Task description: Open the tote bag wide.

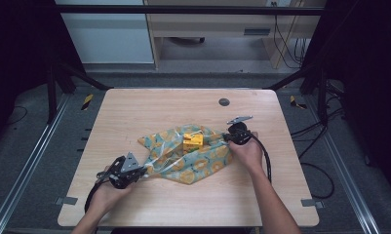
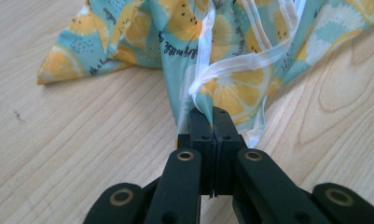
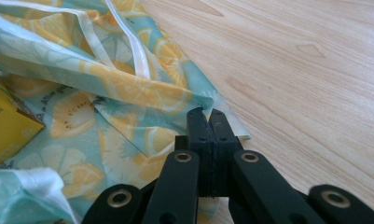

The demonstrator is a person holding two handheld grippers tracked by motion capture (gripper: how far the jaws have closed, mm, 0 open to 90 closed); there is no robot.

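Teal, lemon-printed thin plastic bag (image 1: 190, 156) with white handles, spread on the light wooden table (image 1: 134, 107), a small yellow box (image 1: 193, 141) resting on it. Left tongs (image 2: 214, 112) pinch the bag's near-left end; right tongs (image 3: 208, 114) pinch its right edge.

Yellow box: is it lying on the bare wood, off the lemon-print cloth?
No. The yellow box sits on the lemon-print cloth, near its middle.
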